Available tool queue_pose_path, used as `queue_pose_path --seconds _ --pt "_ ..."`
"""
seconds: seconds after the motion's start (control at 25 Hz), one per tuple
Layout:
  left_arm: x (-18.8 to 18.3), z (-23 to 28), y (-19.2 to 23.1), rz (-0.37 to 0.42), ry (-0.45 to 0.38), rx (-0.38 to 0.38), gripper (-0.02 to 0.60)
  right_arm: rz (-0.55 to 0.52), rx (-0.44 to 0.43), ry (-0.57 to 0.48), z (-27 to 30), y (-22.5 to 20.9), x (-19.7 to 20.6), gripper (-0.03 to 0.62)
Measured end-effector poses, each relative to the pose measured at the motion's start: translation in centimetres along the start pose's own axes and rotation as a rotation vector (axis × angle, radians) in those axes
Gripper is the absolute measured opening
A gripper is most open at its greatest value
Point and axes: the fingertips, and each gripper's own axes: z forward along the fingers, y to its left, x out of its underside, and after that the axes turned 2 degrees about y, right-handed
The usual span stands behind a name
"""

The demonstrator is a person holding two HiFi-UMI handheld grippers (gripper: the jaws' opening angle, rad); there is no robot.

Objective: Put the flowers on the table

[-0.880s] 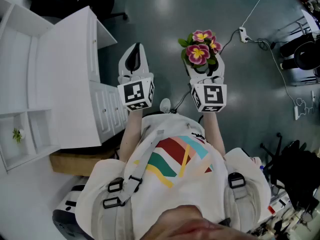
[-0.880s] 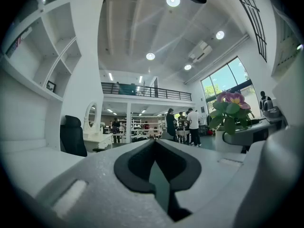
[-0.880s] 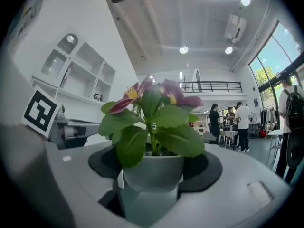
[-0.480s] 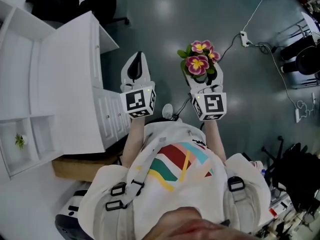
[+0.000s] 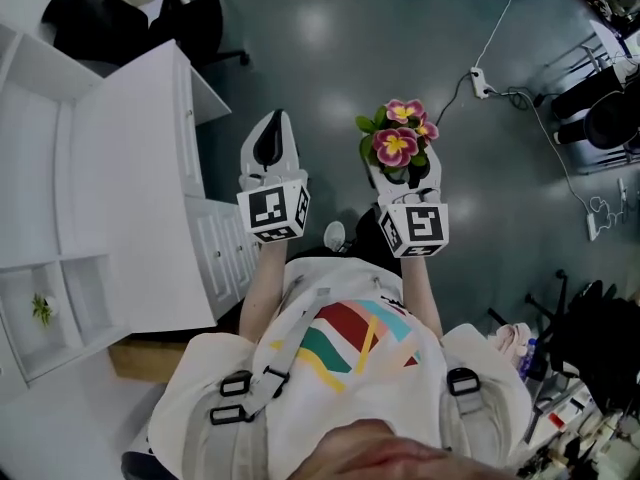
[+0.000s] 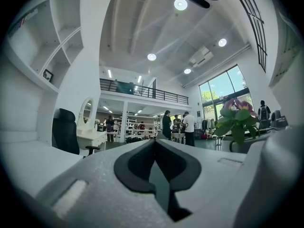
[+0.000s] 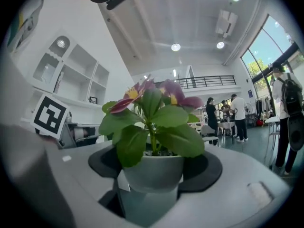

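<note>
Spanning the frame's left, the table (image 5: 130, 168) is shown apart from the flowers (image 5: 397, 140), whose pot (image 7: 153, 172) is clamped by the right gripper (image 5: 404, 176) at upper centre. The left gripper (image 5: 271, 133) is closed, empty. Should the right clamp slacken, the pot would be dropped.

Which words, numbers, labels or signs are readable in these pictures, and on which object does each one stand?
No readable words or numbers anywhere.
Marker cube on the left claw: black-and-white square code, no letters.
Marker cube on the right claw: same kind of code, no letters.
White tag on the flower pot: no print visible.
Person's shirt: coloured stripes, no legible text.
</note>
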Motion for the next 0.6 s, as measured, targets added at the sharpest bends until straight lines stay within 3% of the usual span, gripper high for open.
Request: queue_pose_path --seconds 0.28,0.6 --pt "-1.5 1.6 -0.2 0.032 -0.032 0.043 0.005 0.007 0.012 -0.001 0.9 0.2 -0.1 0.33" --pt "-1.6 3.8 1.0 0.012 -0.044 0.014 0.005 0.004 0.008 -0.014 2.6 -1.1 -0.4 0.33"
